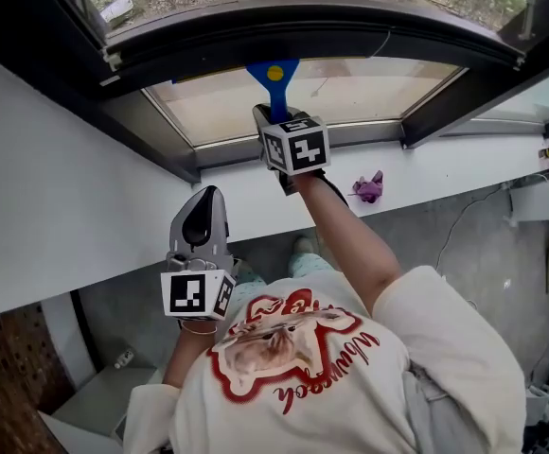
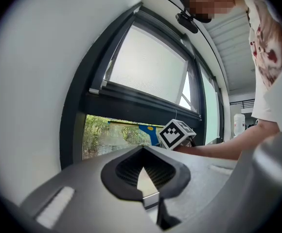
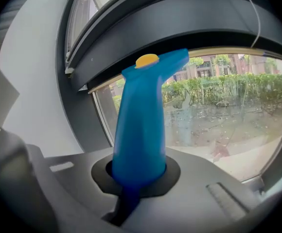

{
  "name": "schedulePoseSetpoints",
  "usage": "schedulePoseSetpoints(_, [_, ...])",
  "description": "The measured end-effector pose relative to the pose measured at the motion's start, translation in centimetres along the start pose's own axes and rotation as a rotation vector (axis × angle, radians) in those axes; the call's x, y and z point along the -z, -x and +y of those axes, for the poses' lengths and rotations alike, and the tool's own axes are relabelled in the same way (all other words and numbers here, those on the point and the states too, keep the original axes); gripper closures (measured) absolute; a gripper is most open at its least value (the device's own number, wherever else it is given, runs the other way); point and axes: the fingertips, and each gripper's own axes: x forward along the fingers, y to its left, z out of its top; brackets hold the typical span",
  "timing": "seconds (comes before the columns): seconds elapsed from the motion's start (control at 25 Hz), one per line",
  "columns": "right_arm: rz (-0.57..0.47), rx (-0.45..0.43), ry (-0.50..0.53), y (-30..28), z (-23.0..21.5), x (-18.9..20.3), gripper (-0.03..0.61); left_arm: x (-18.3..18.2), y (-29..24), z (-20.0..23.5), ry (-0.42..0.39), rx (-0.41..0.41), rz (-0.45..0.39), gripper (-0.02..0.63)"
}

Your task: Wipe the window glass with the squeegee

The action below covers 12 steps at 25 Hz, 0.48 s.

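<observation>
Window glass (image 1: 350, 93) mid-wipe: squeegee (image 3: 141, 130) gripped by right claw (image 3: 138, 174), blade near glass top. Left claw (image 2: 146, 178) closed, empty, below glass. Likely needed next: steady downward pull.

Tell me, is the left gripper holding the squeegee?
No, the left gripper has its jaws together with nothing between them, while the blue squeegee is clamped in the right gripper.

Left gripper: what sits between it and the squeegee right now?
The right gripper alone: in the left gripper view its marker cube stands before the squeegee, whose handle it holds.
</observation>
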Motion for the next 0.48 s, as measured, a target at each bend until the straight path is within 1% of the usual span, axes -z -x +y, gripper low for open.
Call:
schedulePoseSetpoints(0.24, [-0.022, 0.022, 0.039, -0.3, -0.7, -2.1, 0.552, -0.3, -0.3, -0.7, -0.009, 0.02, -0.003, 0.614])
schedulePoseSetpoints(0.48, [-0.043, 0.028, 0.036, -0.9, -1.9, -4.1, 0.552, -0.3, 0.0, -0.3, -0.013, 0.012, 0.002, 0.614])
